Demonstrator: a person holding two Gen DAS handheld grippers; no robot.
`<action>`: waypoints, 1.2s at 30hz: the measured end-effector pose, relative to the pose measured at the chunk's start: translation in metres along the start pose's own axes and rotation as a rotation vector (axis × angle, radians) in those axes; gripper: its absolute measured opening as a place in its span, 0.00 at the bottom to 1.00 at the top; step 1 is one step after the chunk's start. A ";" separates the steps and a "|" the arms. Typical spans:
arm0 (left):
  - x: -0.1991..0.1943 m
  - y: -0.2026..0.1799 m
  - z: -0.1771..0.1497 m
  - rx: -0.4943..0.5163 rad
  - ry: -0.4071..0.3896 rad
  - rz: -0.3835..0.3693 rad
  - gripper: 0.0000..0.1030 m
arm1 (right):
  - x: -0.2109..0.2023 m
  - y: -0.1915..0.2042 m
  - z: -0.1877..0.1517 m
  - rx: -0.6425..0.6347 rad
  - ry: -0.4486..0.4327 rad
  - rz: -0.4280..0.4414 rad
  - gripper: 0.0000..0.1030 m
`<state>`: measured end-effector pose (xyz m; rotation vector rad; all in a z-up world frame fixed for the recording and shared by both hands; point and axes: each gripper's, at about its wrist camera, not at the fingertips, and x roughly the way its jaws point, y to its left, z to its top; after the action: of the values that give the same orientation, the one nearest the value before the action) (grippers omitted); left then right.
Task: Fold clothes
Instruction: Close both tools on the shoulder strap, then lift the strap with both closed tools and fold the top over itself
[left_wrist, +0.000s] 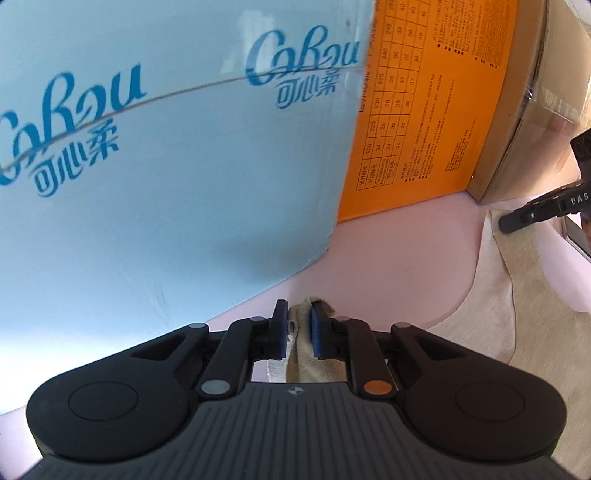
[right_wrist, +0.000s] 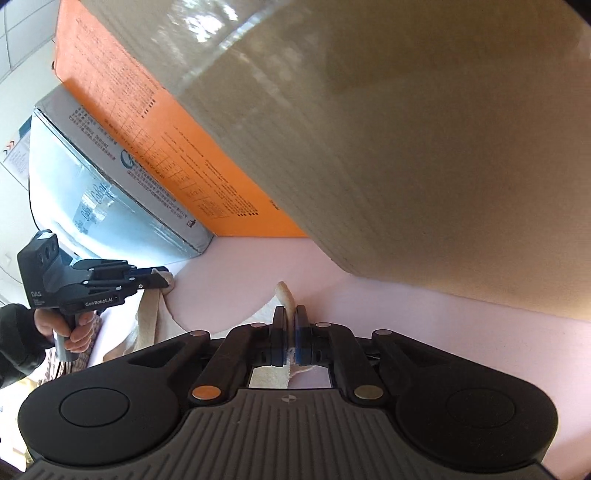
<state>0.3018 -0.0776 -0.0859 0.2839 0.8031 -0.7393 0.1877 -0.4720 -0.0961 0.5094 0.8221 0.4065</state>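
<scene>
A beige garment (left_wrist: 491, 295) lies on the pink surface (left_wrist: 399, 258), its edge curving away to the right. My left gripper (left_wrist: 300, 317) is shut on a bunched corner of that cloth, low over the surface and close to the blue box. In the right wrist view my right gripper (right_wrist: 291, 317) is shut on another corner of the beige garment (right_wrist: 284, 291), which pokes up between the blue pads. The left gripper (right_wrist: 162, 282) shows there at the left, held by a hand (right_wrist: 74, 332), with cloth hanging from its tip. The right gripper's tip (left_wrist: 509, 223) shows at the right edge of the left view.
A light blue printed box (left_wrist: 166, 166) stands close ahead of the left gripper. An orange box (left_wrist: 424, 110) and a brown cardboard box (right_wrist: 424, 147) stand behind the pink surface. The cardboard box looms right above the right gripper.
</scene>
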 end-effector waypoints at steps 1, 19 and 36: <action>-0.003 -0.001 0.000 0.003 -0.001 0.006 0.11 | -0.002 0.003 0.000 0.000 -0.004 0.000 0.04; -0.046 -0.038 -0.001 0.023 0.034 0.128 0.10 | -0.033 0.063 -0.018 -0.036 -0.024 0.004 0.04; -0.095 -0.052 -0.020 0.023 0.019 0.161 0.11 | -0.060 0.101 -0.041 -0.068 -0.018 0.032 0.04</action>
<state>0.2110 -0.0584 -0.0277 0.3724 0.7802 -0.5961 0.1046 -0.4111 -0.0262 0.4626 0.7805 0.4572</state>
